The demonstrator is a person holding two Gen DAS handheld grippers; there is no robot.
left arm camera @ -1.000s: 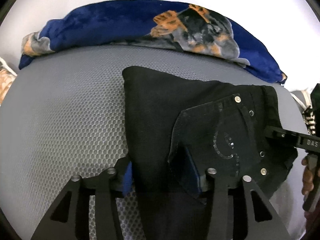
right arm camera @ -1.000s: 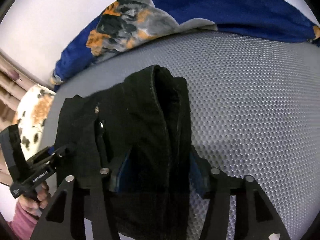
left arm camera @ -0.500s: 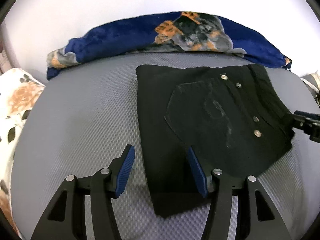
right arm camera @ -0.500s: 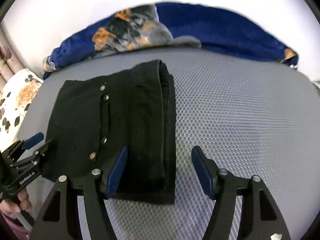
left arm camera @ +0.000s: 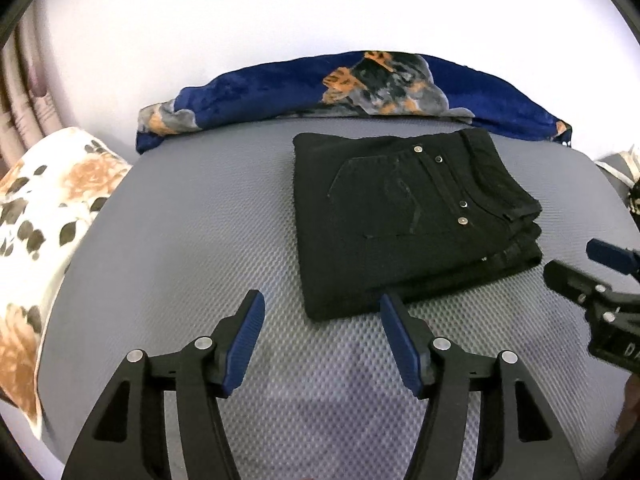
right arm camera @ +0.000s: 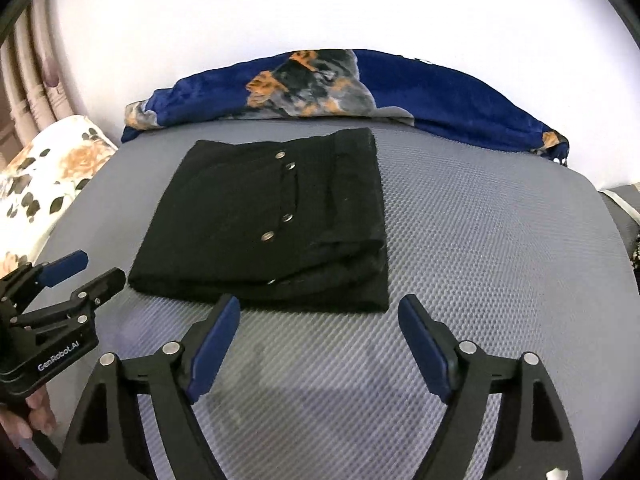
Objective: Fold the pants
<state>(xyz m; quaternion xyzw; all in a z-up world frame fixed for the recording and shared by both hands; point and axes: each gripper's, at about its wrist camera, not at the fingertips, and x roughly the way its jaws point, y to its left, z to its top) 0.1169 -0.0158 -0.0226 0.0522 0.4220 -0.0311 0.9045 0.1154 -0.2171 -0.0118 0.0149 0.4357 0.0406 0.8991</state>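
Black pants (left arm camera: 400,220) lie folded into a compact rectangle on the grey mesh bed surface (left arm camera: 180,240), back pocket and metal rivets facing up. They also show in the right wrist view (right arm camera: 272,224). My left gripper (left arm camera: 322,308) is open and empty, just short of the pants' near edge. My right gripper (right arm camera: 320,312) is open and empty, just short of the near edge on its side. Each gripper shows at the edge of the other's view, the right gripper (left arm camera: 580,268) and the left gripper (right arm camera: 80,270).
A rolled blue blanket with an orange and grey print (left arm camera: 360,88) lies along the far edge of the bed against a white wall. A floral pillow (left arm camera: 36,216) is at the left. Curtains hang at far left.
Both grippers were shut on the pants a second ago. They have opened, let the folded pants lie on the bed, and pulled back toward me.
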